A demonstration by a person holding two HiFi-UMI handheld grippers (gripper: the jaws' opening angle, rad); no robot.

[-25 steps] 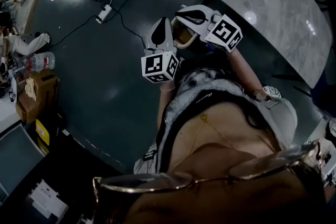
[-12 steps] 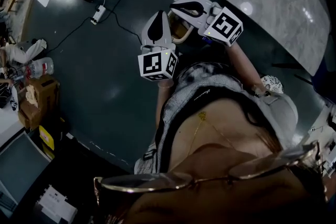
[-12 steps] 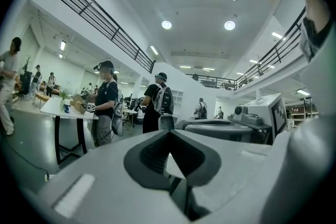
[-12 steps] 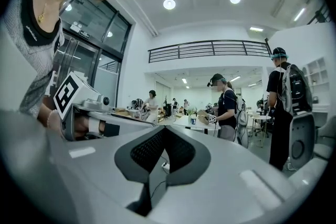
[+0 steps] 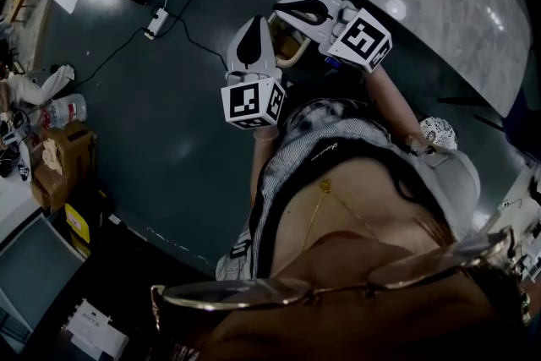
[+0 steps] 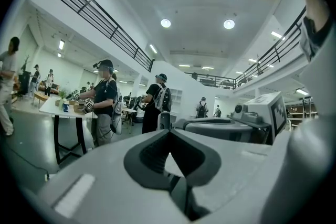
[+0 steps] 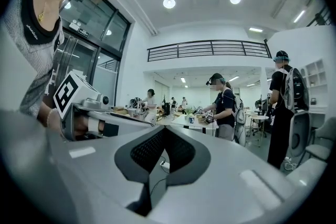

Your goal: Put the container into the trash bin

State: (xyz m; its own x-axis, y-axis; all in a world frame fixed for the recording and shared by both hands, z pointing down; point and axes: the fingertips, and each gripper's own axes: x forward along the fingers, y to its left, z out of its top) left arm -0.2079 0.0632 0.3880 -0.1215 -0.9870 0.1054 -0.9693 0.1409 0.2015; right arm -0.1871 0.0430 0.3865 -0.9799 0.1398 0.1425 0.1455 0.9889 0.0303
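No container or trash bin shows in any view. In the head view both grippers are held close together in front of the person's chest, over the dark floor. The left gripper (image 5: pixel 253 36) points away from the body, and the right gripper (image 5: pixel 286 14) lies just beyond it, pointing left. In its own view the left gripper (image 6: pixel 170 132) has its jaws together with nothing between them. The right gripper (image 7: pixel 164 129) is likewise shut and empty. Each gripper view catches the other gripper at its side: the right one (image 6: pixel 260 115) and the left one (image 7: pixel 79 105).
A marble table top (image 5: pixel 423 4) stands at the upper right. A power strip (image 5: pixel 155 22) with cables lies on the floor ahead. Cardboard boxes (image 5: pixel 63 150) and bottles crowd the left edge. People (image 7: pixel 224 107) stand at white tables (image 6: pixel 65 110) across the hall.
Both grippers have lifted slightly and sit a little higher in the head view. Their jaws stayed together.
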